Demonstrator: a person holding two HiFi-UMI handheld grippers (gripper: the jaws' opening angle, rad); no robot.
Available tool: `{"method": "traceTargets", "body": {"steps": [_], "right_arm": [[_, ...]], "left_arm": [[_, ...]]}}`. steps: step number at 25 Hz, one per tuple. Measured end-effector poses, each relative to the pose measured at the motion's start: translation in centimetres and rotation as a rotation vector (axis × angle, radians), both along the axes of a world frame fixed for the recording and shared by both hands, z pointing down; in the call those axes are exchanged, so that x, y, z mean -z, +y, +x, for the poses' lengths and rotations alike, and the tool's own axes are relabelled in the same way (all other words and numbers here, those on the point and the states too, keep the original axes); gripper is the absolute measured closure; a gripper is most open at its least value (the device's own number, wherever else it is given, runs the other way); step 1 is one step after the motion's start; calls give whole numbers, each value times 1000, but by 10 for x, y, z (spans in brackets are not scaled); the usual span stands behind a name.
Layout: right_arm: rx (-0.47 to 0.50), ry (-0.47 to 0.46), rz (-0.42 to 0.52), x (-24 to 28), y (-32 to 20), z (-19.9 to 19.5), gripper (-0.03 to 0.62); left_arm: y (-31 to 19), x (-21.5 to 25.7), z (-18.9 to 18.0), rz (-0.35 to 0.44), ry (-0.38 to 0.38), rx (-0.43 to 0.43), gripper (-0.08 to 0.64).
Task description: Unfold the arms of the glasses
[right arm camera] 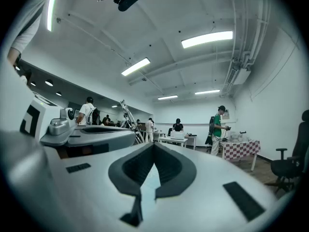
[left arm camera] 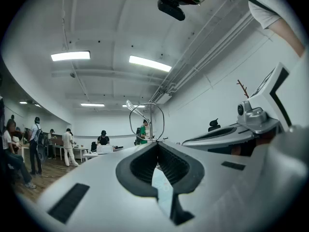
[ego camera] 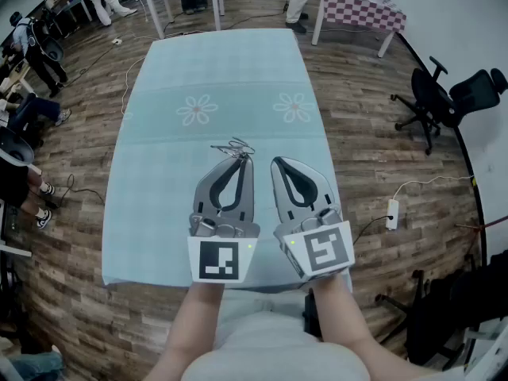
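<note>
Left gripper (ego camera: pixel 240 157): jaws closed at the tips on the glasses (ego camera: pixel 232 147), a thin wire frame standing just past them over the table (ego camera: pixel 159 173); arms appear still folded, though too small to confirm. Right gripper (ego camera: pixel 275 162): jaws fully together, nothing between them, just beside the left.

Risks, as judged: the hold is a narrow tip pinch, so the frame could pivot or slip when an arm is pulled; the right gripper must open first, or it merely pushes the frame; too much pull could bend the hinge.

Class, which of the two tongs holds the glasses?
The left tongs: the wire-framed glasses stick out from their tips. The right tongs are shut, empty.
</note>
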State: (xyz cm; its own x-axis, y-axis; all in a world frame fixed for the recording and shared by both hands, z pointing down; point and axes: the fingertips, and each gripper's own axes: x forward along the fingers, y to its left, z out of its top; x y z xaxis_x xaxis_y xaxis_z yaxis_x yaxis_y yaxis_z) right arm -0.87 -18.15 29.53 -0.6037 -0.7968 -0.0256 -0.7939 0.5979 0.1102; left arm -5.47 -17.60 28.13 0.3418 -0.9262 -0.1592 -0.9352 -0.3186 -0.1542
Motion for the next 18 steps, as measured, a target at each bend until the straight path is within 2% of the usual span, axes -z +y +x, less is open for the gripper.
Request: {"method": "traceTargets", "body": {"steps": [9, 18], "right_arm": [[-36, 4, 31, 9, -10, -4, 586], [-54, -19, 66, 26, -12, 9, 586]], "left_arm": [[-12, 4, -4, 1, 6, -53, 551], [-12, 13, -3, -7, 5, -107, 551]]}}
